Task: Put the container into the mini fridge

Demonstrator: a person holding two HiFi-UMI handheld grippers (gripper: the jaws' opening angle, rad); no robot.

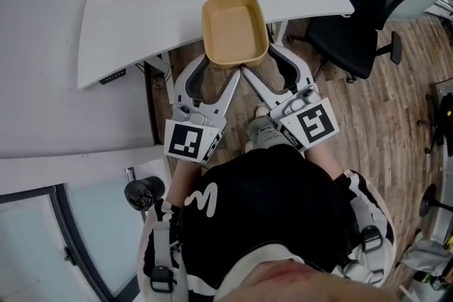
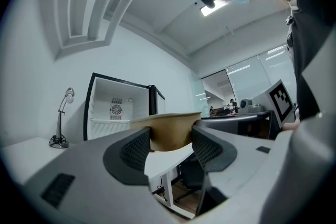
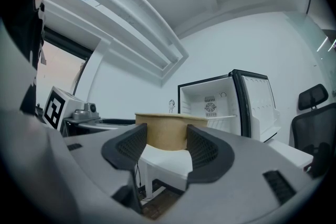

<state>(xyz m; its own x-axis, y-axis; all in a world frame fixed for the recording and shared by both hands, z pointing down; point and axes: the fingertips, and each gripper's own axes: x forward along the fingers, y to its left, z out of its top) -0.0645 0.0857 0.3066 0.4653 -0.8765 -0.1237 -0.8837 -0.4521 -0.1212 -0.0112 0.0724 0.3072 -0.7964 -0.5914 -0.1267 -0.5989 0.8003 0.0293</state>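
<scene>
Black fabric, the person's top [image 1: 269,223], fills the lower centre of the head view. Just above it sit the two marker cubes [image 1: 191,140], one on each gripper.

The left gripper [image 1: 219,67] reaches up-frame. Its jaws are clamped on the near-left part of the tan container [image 1: 235,30]. In the left gripper view, the dark ribbed pads [image 2: 137,150] press against both sides of the container [image 2: 169,128].

The right gripper [image 1: 265,61] is clamped on the near-right part of the container in the same way. In the right gripper view, the container [image 3: 167,131] sits between its pads [image 3: 202,150].

The container is open-topped and level, at frame centre-top in the head view. It overlaps the near edge of the white desk [image 1: 141,18]. Contact with the desk cannot be confirmed.

Beyond the container, the mini fridge [image 2: 118,110] stands on the desk with its door open. A desk lamp [image 2: 62,118] stands to its left. A black office chair [image 1: 368,3] stands on the wooden floor [image 1: 382,117] at upper right.
</scene>
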